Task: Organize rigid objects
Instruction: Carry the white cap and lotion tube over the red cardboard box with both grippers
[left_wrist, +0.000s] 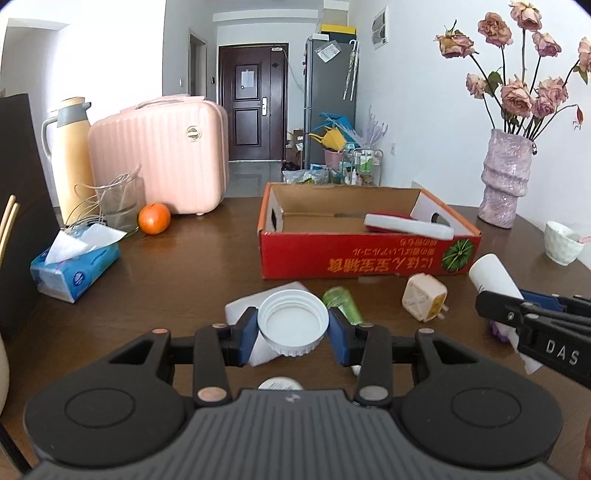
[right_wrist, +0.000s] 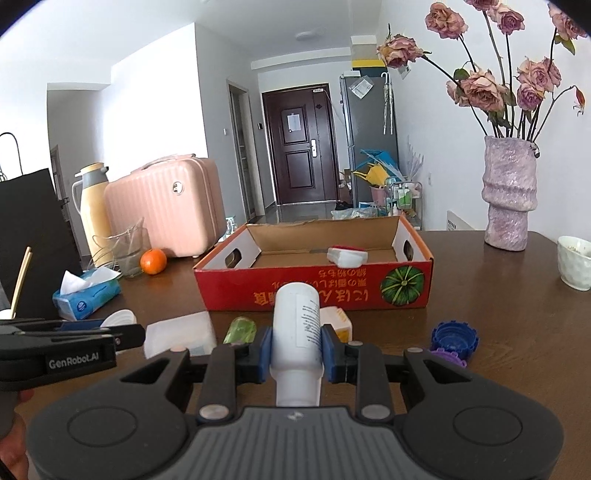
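My left gripper (left_wrist: 292, 330) is shut on a white screw lid (left_wrist: 293, 322), held above the table with its hollow side facing me. My right gripper (right_wrist: 296, 349) is shut on a white bottle (right_wrist: 297, 325) that points toward the red cardboard box (right_wrist: 314, 291). Inside the box lies a white and red object (right_wrist: 347, 256). On the table before the box lie a green tube (left_wrist: 341, 304), a cream plug adapter (left_wrist: 424, 298), a clear flat case (right_wrist: 179, 334), a blue cap (right_wrist: 453, 336) and a purple piece (right_wrist: 448, 356).
At the left stand a pink suitcase (left_wrist: 162, 155), a yellow thermos (left_wrist: 70, 155), a glass jug (left_wrist: 118, 201), an orange (left_wrist: 154, 218) and a tissue pack (left_wrist: 74, 266). A vase of dried roses (left_wrist: 504, 177) and a white cup (left_wrist: 561, 242) stand at the right.
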